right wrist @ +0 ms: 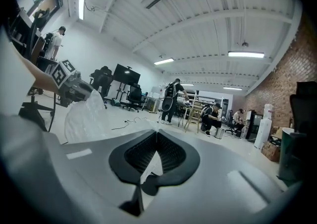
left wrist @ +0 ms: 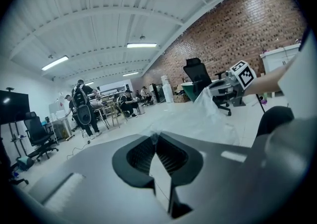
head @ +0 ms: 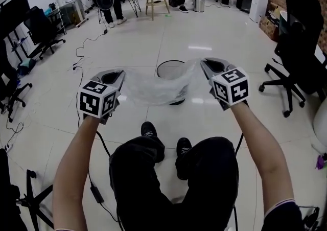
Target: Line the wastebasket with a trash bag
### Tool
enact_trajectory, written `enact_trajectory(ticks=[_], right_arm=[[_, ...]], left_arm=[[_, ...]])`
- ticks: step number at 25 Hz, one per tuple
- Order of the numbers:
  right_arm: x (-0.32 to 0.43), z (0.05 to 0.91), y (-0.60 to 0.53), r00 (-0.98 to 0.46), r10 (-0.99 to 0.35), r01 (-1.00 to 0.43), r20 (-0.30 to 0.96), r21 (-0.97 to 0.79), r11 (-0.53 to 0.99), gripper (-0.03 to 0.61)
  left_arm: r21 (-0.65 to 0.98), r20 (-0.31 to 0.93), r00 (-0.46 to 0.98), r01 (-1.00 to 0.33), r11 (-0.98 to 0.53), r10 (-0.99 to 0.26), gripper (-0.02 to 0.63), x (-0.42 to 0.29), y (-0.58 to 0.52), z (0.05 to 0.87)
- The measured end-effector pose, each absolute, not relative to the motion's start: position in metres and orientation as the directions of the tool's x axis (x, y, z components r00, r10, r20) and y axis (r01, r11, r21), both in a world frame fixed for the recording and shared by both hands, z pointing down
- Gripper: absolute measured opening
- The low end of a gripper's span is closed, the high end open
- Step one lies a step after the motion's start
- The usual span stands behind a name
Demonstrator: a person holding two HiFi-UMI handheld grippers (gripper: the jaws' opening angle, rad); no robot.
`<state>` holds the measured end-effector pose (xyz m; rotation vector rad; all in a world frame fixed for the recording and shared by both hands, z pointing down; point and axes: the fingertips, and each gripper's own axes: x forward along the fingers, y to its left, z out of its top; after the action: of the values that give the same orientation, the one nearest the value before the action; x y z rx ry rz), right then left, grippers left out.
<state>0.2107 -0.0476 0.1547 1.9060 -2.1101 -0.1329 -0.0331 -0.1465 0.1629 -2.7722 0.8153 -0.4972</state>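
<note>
A clear, thin trash bag [head: 156, 86] hangs stretched between my two grippers at about chest height. My left gripper [head: 118, 75] is shut on the bag's left edge and my right gripper [head: 207, 64] is shut on its right edge. Behind and below the bag stands the round black wastebasket [head: 164, 64] on the floor, partly veiled by the plastic. In the left gripper view the jaws [left wrist: 155, 136] pinch the film, which runs off toward the bag [left wrist: 208, 104]. In the right gripper view the jaws [right wrist: 156, 134] likewise pinch the bag [right wrist: 84, 114].
My knees and black shoes [head: 148, 130] are just below the bag. A black office chair [head: 294, 56] stands at the right and more chairs [head: 41, 28] at the left. Cables [head: 82, 46] trail across the tiled floor. People and a wooden stool [head: 156, 0] are far back.
</note>
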Motion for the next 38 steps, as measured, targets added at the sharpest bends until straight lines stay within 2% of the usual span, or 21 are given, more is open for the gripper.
enact_trajectory(ticks=[17,31,38], right_arm=[[0.31,0.149,-0.12,0.032,-0.986,-0.958,0.162,0.287,0.016,0.002],[0.364,0.112,-0.182,0.021,-0.995,-0.968,0.1,0.251,0.005,0.002],[0.377,0.119,-0.207,0.021,-0.993,-0.971,0.113,0.239,0.007,0.002]], left_arm=[[-0.264,0.232,0.88,-0.354,-0.897,-0.416,0.012,0.092,-0.253,0.151],[-0.283,0.177,0.909,-0.32,-0.904,-0.377,0.012,0.171,-0.313,0.101],[-0.264,0.208,0.902,-0.32,-0.91,-0.378,0.012,0.192,-0.334,0.114]])
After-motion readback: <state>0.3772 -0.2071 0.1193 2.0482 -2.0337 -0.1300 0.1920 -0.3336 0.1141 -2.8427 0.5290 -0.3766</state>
